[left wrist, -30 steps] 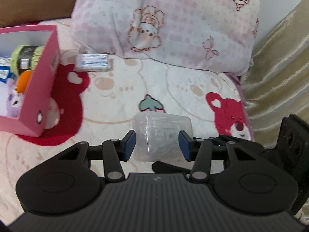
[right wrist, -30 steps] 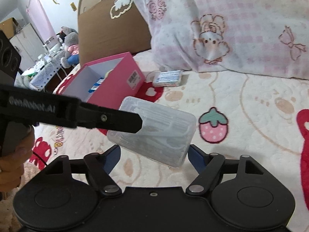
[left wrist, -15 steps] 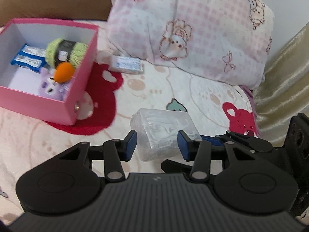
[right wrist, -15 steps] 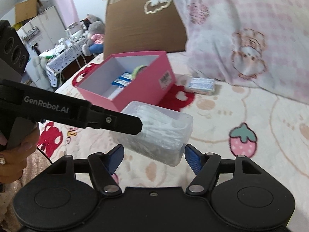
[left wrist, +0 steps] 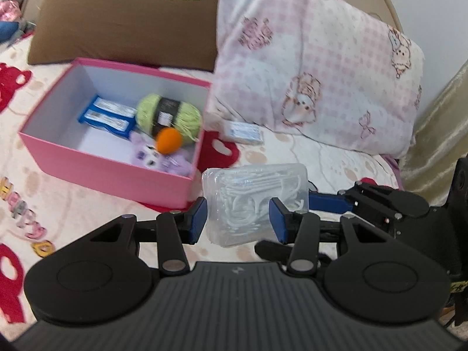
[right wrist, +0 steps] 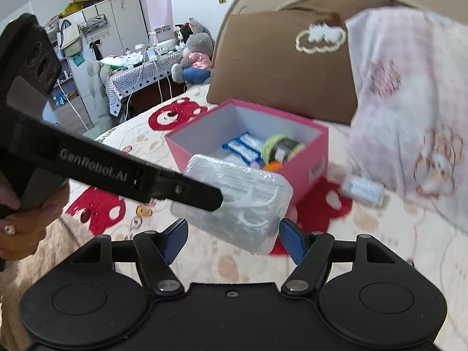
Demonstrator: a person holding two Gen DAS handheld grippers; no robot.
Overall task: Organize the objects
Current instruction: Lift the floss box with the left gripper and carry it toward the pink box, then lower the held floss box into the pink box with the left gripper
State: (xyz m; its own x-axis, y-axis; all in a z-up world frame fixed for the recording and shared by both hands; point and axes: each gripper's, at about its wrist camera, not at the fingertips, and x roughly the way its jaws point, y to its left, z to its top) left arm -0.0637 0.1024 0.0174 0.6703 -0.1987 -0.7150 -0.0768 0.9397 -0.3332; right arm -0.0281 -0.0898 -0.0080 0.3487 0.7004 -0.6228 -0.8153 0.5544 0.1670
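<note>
A clear plastic box of white floss picks [left wrist: 254,201] hangs in the air over the bed, held from two sides. My left gripper [left wrist: 238,219] is shut across its short width, blue pads on both sides. My right gripper [right wrist: 234,239] takes the same clear box [right wrist: 248,199] along its length, pads against both ends; one of its fingers [left wrist: 327,201] comes in from the right. The left gripper's black finger [right wrist: 187,188] crosses the right wrist view. Just beyond stands the open pink box [left wrist: 117,169], holding green yarn [left wrist: 169,114], an orange ball [left wrist: 168,140] and blue packets [left wrist: 105,115].
A small blue-and-white packet [left wrist: 244,133] lies on the bear-print bedspread beside the pink box [right wrist: 310,152]. A pink checked pillow [left wrist: 316,82] and a brown cushion [left wrist: 125,20] stand behind. A person's hand [right wrist: 26,213] grips the left tool; a cluttered table stands far left.
Both grippers have carried the clear box up and leftward, so the pink box now sits close in front. The right gripper's jaws have narrowed a little around it.
</note>
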